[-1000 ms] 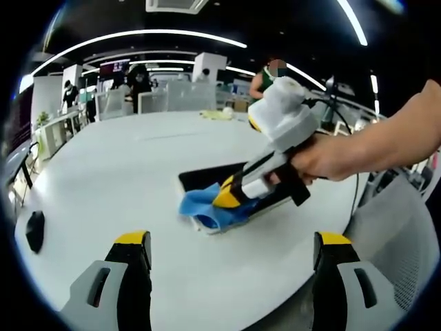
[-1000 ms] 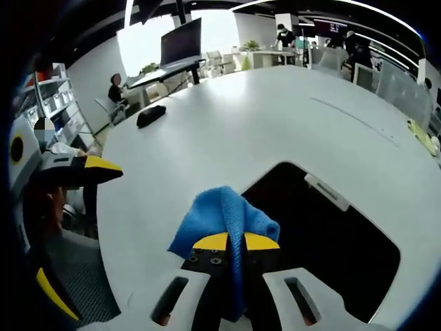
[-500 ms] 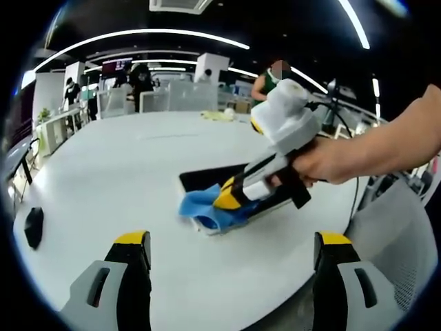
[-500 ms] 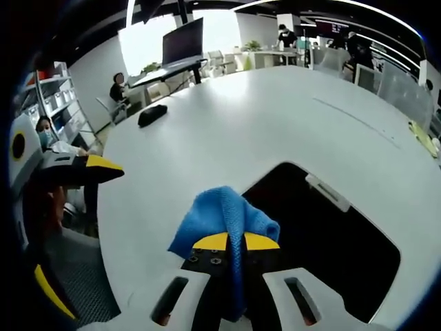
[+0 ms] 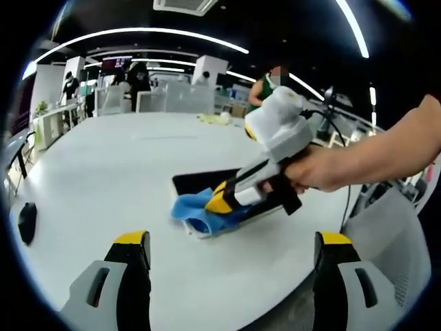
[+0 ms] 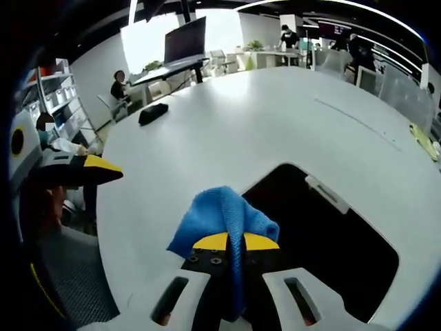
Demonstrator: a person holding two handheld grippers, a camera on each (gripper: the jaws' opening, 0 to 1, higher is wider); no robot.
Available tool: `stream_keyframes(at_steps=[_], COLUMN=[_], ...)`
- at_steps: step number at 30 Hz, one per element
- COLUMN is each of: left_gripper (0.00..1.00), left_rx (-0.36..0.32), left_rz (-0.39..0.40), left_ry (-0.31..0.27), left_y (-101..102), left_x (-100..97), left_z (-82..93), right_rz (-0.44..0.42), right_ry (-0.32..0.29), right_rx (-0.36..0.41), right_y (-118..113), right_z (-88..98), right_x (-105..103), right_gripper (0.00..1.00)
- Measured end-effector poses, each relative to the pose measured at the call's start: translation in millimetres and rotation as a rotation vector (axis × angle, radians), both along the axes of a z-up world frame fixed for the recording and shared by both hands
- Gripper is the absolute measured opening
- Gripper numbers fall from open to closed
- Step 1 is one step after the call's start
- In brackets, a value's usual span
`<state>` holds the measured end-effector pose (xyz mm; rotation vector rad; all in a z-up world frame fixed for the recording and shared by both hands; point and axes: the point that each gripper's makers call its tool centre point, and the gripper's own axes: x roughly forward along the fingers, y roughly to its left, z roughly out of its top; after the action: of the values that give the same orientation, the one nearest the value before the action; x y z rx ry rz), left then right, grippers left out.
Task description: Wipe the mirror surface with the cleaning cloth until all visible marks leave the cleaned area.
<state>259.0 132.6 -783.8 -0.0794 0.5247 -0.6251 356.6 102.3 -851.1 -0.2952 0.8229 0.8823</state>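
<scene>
White and broad, the round table (image 5: pixel 103 165) runs back toward office desks and ceiling light strips at the top of both views. Near its front edge lies the mirror (image 6: pixel 331 238), a dark rounded slab with a pale frame; no writing or label can be read on it or on anything else.

In the right gripper view the right gripper (image 6: pixel 236 243) rises from the bottom centre, its yellow-tipped jaws pressed together on the blue cleaning cloth (image 6: pixel 217 217), which bunches over the mirror's near left corner. In the left gripper view a hand (image 5: pixel 310 172) from the right holds it, its tip down on the cloth at the frame's centre.

At the bottom of the left gripper view the left gripper (image 5: pixel 234 248) hangs with jaws spread wide, gripping nothing, short of the mirror. A small black object (image 6: pixel 153 114) lies on the table at upper left of the right gripper view.
</scene>
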Motion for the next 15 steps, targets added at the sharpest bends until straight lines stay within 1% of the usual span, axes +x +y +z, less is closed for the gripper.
stream_keyframes(at_steps=[6,9,11,15], left_gripper=[0.99,0.99,0.99,0.99], left_rx=[0.0,0.009,0.006,0.012], left_rz=[0.002,-0.003,-0.004,-0.005], left_ry=[-0.001,0.013,0.004,0.008], left_y=[1,1,1,0], left_x=[0.2,-1.3,0.1,-0.4], left_z=[0.0,-2.8,-1.3,-2.4], right_rz=[0.001,-0.002,-0.001,0.011], right_ry=[-0.009,-0.011,-0.01,-0.013], right_rx=[-0.013,-0.016,-0.017,-0.029], right_y=[1,0,0,1], right_z=[0.1,0.0,-0.2,-0.3], right_x=[4,10,13,19], right_gripper=[0.01,0.01,0.01,0.01])
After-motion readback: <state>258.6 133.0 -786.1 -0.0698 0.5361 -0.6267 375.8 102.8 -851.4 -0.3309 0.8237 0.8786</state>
